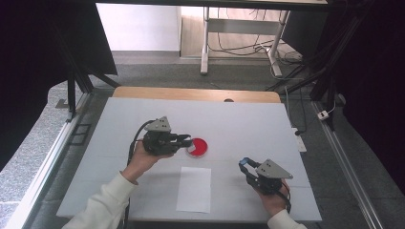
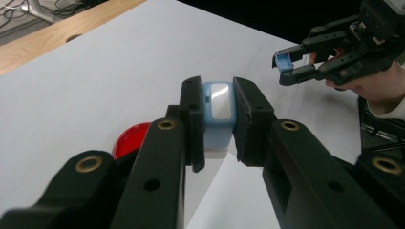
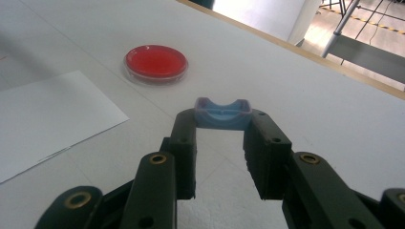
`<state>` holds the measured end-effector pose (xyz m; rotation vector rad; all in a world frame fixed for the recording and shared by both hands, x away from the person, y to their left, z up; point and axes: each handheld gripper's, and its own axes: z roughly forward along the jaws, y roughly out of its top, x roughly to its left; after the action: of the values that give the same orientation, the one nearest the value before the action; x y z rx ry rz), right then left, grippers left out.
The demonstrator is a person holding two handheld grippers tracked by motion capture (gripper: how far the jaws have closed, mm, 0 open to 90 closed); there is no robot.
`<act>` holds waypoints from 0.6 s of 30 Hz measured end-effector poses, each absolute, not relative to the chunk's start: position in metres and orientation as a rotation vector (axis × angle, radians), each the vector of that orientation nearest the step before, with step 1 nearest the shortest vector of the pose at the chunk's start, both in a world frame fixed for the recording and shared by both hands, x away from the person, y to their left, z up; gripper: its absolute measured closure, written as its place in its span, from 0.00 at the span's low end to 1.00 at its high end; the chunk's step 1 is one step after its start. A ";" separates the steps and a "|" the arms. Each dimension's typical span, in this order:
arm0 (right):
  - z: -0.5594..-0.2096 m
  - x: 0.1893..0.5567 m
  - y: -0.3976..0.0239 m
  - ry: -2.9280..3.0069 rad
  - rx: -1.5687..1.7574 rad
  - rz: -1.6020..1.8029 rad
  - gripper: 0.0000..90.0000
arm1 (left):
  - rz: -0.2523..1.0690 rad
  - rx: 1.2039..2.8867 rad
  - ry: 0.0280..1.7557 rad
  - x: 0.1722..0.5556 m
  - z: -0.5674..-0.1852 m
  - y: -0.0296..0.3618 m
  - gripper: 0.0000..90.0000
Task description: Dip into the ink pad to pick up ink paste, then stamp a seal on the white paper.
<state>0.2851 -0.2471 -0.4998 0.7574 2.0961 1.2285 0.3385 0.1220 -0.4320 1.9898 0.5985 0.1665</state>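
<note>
My left gripper [image 2: 218,95] is shut on a small light-blue box [image 2: 218,110] with a shiny pale face, held between the tips of its jaws. In the high view the left gripper [image 1: 188,140] hovers at the left rim of a round red dish [image 1: 200,147] under a clear lid. That red dish [image 2: 133,138] peeks out behind the left jaw. My right gripper [image 3: 223,122] is shut on a small blue cap [image 3: 223,112] with a curved hollow. The right gripper [image 1: 245,163] sits at the front right, apart from the red dish [image 3: 155,63].
A white sheet of paper [image 1: 194,189] lies near the front edge between the hands. A white mat [image 1: 248,124] covers the table, with a wooden strip [image 1: 196,94] along its far edge. Dark stands and cables flank the table on the floor.
</note>
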 end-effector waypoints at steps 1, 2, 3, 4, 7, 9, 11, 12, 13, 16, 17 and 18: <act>-0.500 0.285 -0.247 2.096 0.757 1.228 0.73 | 0.164 1.991 0.597 0.338 -0.432 0.123 0.84; -0.500 0.285 -0.247 2.096 0.756 1.228 0.73 | 0.164 1.990 0.599 0.337 -0.433 0.124 0.84; -0.500 0.285 -0.247 2.096 0.755 1.228 0.73 | 0.165 1.989 0.602 0.337 -0.433 0.124 0.84; -0.499 0.285 -0.247 2.099 0.755 1.220 0.73 | 0.163 1.989 0.601 0.337 -0.433 0.125 0.84; -0.499 0.285 -0.247 2.099 0.756 1.219 0.73 | 0.161 1.986 0.603 0.336 -0.433 0.126 0.84; -0.499 0.285 -0.247 2.099 0.756 1.219 0.73 | 0.160 1.987 0.603 0.335 -0.433 0.125 0.84; -0.500 0.285 -0.247 2.099 0.754 1.218 0.73 | 0.161 1.989 0.598 0.335 -0.432 0.125 0.84; -0.500 0.285 -0.247 2.099 0.752 1.218 0.73 | 0.161 1.989 0.596 0.334 -0.432 0.125 0.84; -0.499 0.285 -0.247 2.099 0.752 1.218 0.73 | 0.160 1.990 0.593 0.334 -0.432 0.124 0.84; -0.500 0.285 -0.247 2.097 0.755 1.225 0.73 | 0.161 1.993 0.589 0.333 -0.432 0.123 0.84; -0.500 0.285 -0.247 2.096 0.756 1.226 0.73 | 0.160 1.993 0.588 0.333 -0.432 0.123 0.84; -0.499 0.285 -0.247 2.096 0.757 1.226 0.73 | 0.159 1.994 0.587 0.333 -0.432 0.122 0.84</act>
<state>0.2850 -0.2473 -0.4994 0.7566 2.0958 1.2257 0.3327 0.1224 -0.4321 1.9937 0.5867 0.1587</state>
